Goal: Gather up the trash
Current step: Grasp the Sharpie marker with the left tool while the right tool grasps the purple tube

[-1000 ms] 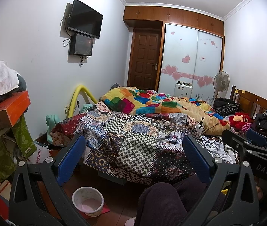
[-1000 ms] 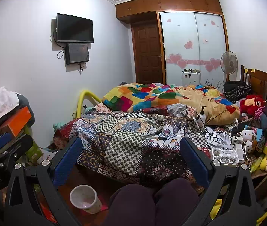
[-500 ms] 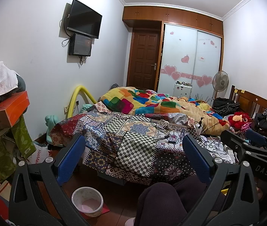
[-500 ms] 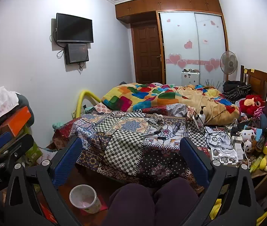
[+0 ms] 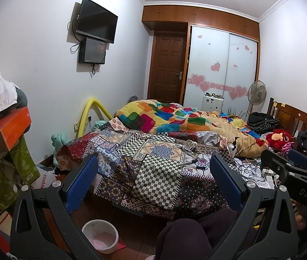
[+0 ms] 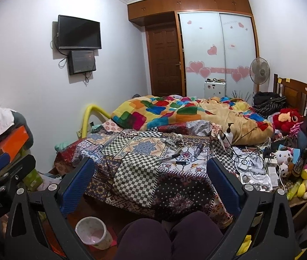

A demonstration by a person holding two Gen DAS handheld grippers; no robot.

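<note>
Two grippers, the left gripper and right gripper, hang with jaws spread wide and empty, seemingly surveying before any pickup. Below sits the small bin on the floor; markers clutter the patchwork bedspread beyond.

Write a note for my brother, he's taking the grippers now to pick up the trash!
Left gripper: open, holding nothing, held up facing the bed.
Right gripper: open, holding nothing, also facing the bed.
The little white bin stands on the floor by your knees, left of them.
Pens and small bits lie on the patterned bedspread; which are trash is hard to tell.
Done: nothing picked up.
Left: all of it.
</note>
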